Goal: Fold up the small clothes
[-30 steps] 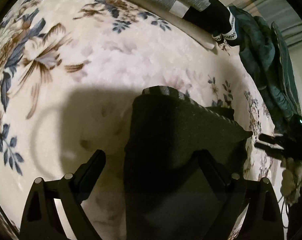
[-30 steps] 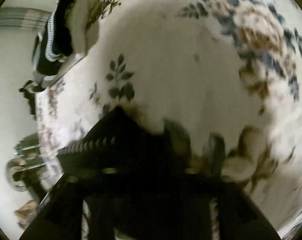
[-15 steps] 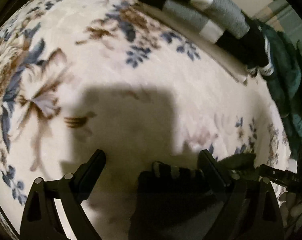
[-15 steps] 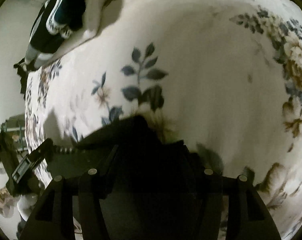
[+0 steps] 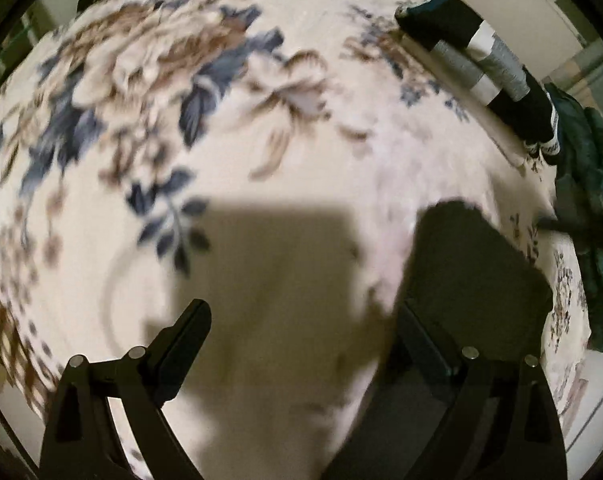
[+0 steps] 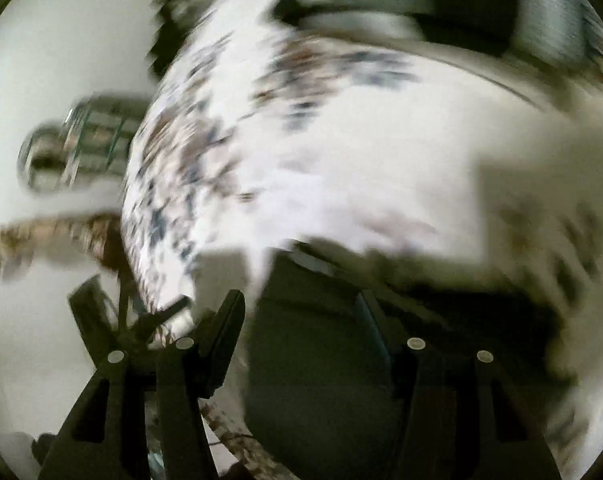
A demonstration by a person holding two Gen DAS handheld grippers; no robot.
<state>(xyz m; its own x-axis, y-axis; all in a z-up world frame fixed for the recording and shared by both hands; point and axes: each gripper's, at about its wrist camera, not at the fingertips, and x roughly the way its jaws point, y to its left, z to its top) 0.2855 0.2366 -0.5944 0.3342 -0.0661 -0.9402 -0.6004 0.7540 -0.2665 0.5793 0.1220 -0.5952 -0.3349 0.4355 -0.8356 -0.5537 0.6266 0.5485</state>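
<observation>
We note the dark folded fabric garment [image 5: 477, 272], centred between the left gripper's [image 5: 301, 320] fingers a second ago, now lies off by its right finger. Right gripper [image 6: 301, 308] view swung, blurred; its jaws are closing.

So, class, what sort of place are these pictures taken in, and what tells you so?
Probably a bedroom at home. The work surface is a soft floral blanket spread like a bed cover, folded clothes are stacked along its far edge, and a dark green quilted jacket is heaped at its side.

The bed [image 5: 341, 140] is viewed steeply downward, close up, from each gripper; the striped clothes [image 5: 485, 68] are shared.
</observation>
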